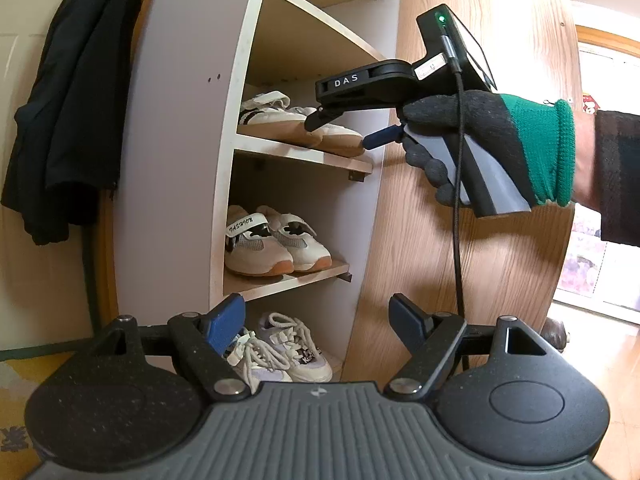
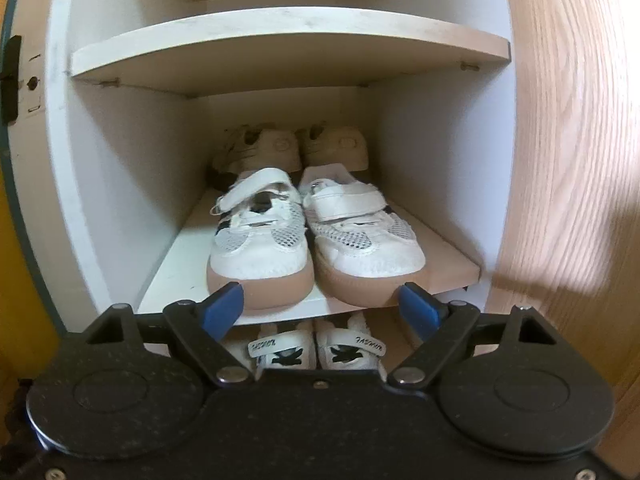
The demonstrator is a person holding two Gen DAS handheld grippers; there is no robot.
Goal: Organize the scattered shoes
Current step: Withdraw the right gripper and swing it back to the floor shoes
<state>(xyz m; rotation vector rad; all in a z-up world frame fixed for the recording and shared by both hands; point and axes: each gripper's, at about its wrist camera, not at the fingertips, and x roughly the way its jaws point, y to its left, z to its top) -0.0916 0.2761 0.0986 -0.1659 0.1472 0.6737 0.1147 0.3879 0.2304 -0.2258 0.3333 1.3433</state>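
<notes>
Found the right tool (image 2: 322,306) spread wide and empty, carried by a gloved hand (image 1: 480,136), aimed slightly downward at the middle shelf (image 2: 176,264) of the open cabinet (image 1: 172,120). Noted its fingertips just short of that shelf's front edge, one to either side of the front pair (image 2: 316,240).

Saw the front pair, white strap sneakers with tan soles, standing side by side and touching at the shelf's front edge, toes overhanging it a little. Read the long axis of each shoe as running front to back, toes toward the right tool, heels toward the back of the shelf. Made out a rear pair (image 2: 296,148) directly behind, close to the back wall, too blurred to say whether touching the front pair.

Judged the deciding relation thus: shoes dead ahead of the right tool and end-on, the two together about as wide as the spread fingers, so any push or pinch would need to run along the shoes' length.

Placed the left tool (image 1: 317,318) lower, likewise spread and empty, well apart from the middle shelf and facing the laced pair (image 1: 288,348) at the cabinet's bottom. Rated the right tool the nearer. Spotted a lower pair (image 2: 316,350) one shelf beneath.
</notes>
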